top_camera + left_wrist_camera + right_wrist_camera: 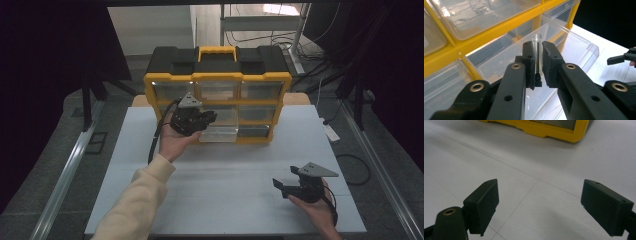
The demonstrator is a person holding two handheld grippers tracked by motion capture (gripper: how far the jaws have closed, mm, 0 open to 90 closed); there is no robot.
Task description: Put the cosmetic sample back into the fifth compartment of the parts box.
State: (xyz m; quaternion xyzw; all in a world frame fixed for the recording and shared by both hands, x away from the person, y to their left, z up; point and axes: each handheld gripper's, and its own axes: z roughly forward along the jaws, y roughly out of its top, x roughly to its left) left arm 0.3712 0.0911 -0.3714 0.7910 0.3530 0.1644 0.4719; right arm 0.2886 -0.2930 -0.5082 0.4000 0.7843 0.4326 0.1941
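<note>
L gripper (538, 62) clamped on clear tube (537, 50), held upright over the pulled-out drawer (576, 50) of the yellow organizer (218, 77); R gripper (540, 207) jaws wide apart, near table (225, 170) edge, well clear of organizer.

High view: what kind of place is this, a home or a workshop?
Probably a lab or recording workspace, not a home. A white table stands between dark curtains, loose cables lie on the floor behind it, and a yellow-and-black plastic organiser with clear drawers sits on the table.
</note>
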